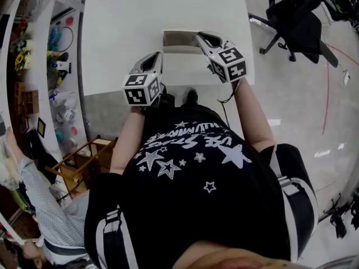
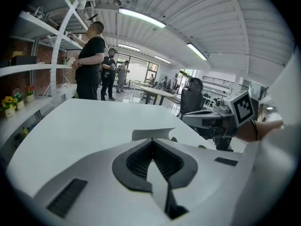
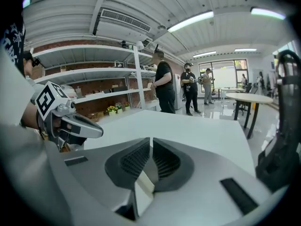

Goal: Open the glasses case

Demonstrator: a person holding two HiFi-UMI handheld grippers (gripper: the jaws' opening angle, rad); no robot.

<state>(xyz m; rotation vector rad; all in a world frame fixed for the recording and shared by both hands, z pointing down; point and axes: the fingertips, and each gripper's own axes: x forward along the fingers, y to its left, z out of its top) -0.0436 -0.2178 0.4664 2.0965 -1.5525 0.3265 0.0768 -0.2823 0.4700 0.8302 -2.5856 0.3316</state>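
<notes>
The glasses case (image 1: 178, 40) lies open on the white table (image 1: 129, 15), its pale inside showing; in the left gripper view only a pale flap of the case (image 2: 155, 133) peeps over the gripper body. My right gripper (image 1: 203, 35) hovers at the case's right end, jaws shut with nothing between them (image 3: 151, 139). My left gripper (image 1: 153, 56) hangs short of the case's near left corner, its pads together and empty (image 2: 151, 140). The case is hidden in the right gripper view.
The table's near edge runs just below the grippers. Shelves (image 1: 33, 66) line the left side, with a wooden stool (image 1: 84, 161) and a seated person below. An office chair (image 1: 297, 15) stands to the right. People (image 2: 91, 60) stand beyond the table's far end.
</notes>
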